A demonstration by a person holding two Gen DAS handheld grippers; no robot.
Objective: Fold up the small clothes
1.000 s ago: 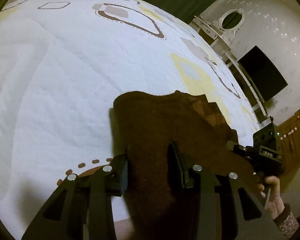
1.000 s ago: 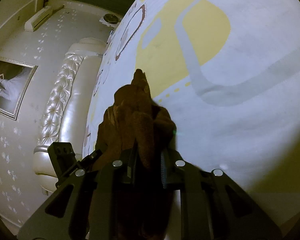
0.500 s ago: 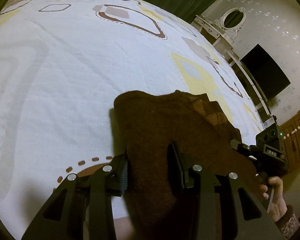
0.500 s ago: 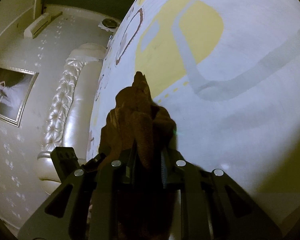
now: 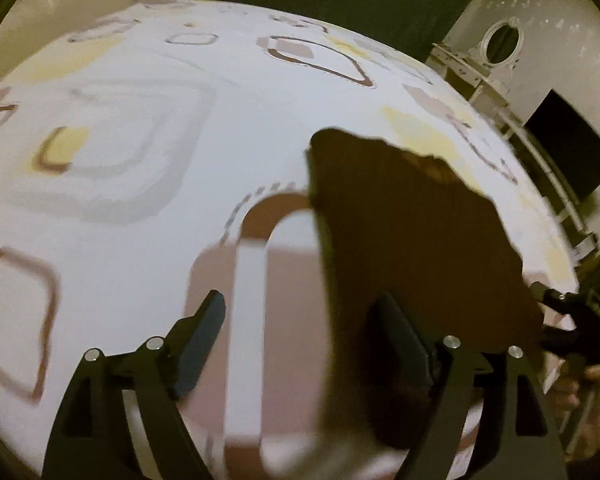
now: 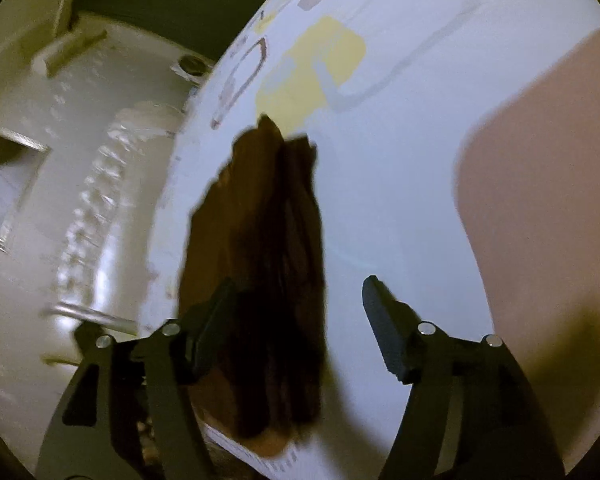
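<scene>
My left gripper (image 5: 300,344) has just been opening, and its jaws now stand wide apart; the dark brown fuzzy knit garment (image 5: 400,240) lies between them and against the right-hand jaw, but the pads no longer press on it. It rests on the white quilted bedspread with brown and yellow rounded-square prints (image 5: 140,220), toward the near edge, seemingly folded over into a thick, roughly oblong stack (motion blur hides the layers).

My right gripper (image 6: 296,316) has likewise just been opening. Its left finger sits against the garment (image 6: 260,260), the right finger stands clear over bare bedspread (image 6: 400,180), so nothing is clamped there either.

I judge the garment light, soft and limp, with a napped surface that grips the pads well but lets layers slide apart if lifted by one ply. It will sag wherever unsupported. For any further fold I would pinch through all layers at the two near corners, one gripper each, keeping the edge taut between them. The bedspread could snag into a low pinch.
</scene>
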